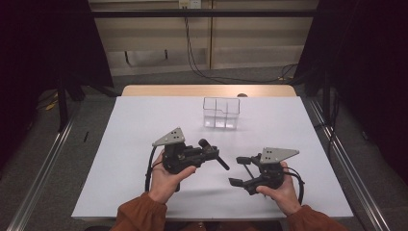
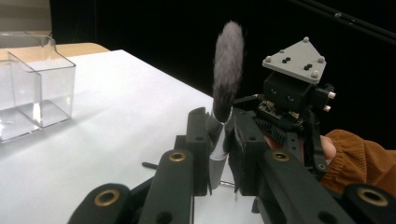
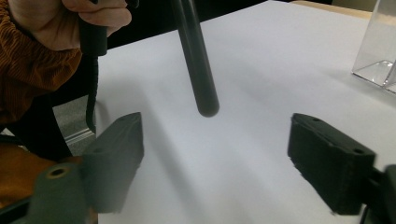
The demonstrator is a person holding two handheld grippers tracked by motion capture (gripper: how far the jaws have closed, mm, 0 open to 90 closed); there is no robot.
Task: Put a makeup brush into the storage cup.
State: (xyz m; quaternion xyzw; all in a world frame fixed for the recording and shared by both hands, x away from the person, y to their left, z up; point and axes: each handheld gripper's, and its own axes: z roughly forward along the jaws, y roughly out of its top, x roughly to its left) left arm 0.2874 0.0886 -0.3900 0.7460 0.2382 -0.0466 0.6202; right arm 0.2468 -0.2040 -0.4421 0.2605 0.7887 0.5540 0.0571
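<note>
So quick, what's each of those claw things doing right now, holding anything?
Left gripper: closed on the makeup brush, held by its handle.
Right gripper: open, fingers wide apart and holding nothing; the brush's handle end hangs above the gap.

A clear plastic organizer (image 1: pixel 221 113) with several compartments stands toward the far side of the white tabletop (image 1: pixel 144 125), apart from anything else. Beyond the white surface, a strip of bare wood (image 1: pixel 168 90) runs along the far edge. Black cables (image 1: pixel 202 72) trail across what seems to be grey carpet behind.
</note>
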